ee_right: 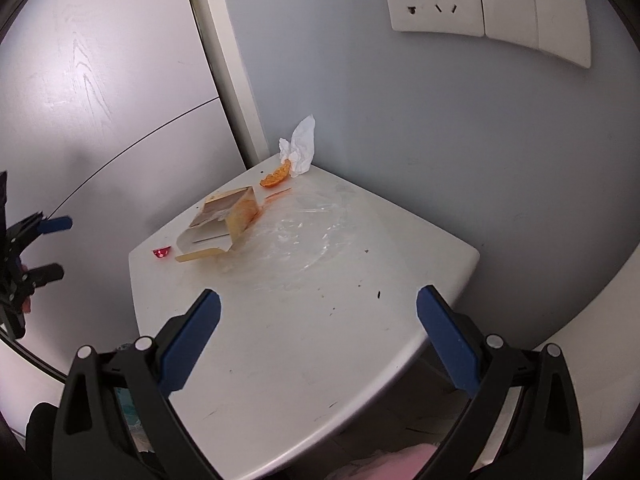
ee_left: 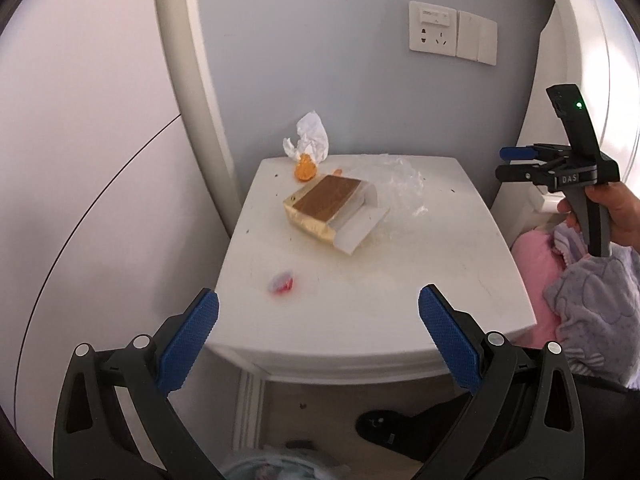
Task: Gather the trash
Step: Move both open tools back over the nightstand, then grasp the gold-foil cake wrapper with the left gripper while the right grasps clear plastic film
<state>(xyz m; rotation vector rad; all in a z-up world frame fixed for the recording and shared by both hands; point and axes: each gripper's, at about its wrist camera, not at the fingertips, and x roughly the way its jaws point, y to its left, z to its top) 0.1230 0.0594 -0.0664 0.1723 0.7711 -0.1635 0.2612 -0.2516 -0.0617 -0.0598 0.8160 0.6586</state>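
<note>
A white bedside table (ee_left: 360,300) (ee_right: 320,340) holds trash: an open gold-and-brown carton (ee_left: 328,208) (ee_right: 224,220), a crumpled white tissue (ee_left: 308,136) (ee_right: 300,148), an orange peel (ee_left: 306,170) (ee_right: 276,176), a small red wrapper (ee_left: 282,282) (ee_right: 161,253) and a clear plastic sheet (ee_left: 404,184) (ee_right: 304,236). My left gripper (ee_left: 318,336) (ee_right: 50,246) is open and empty at the table's near edge, just short of the red wrapper. My right gripper (ee_right: 318,336) (ee_left: 506,164) is open and empty over the table's right part.
A blue-grey wall with a socket and switch plate (ee_left: 452,36) (ee_right: 480,0) backs the table. A white door frame (ee_left: 188,80) stands at the left. Pink and grey bedding (ee_left: 580,288) lies at the right. A bin with a liner (ee_left: 280,466) sits on the floor below.
</note>
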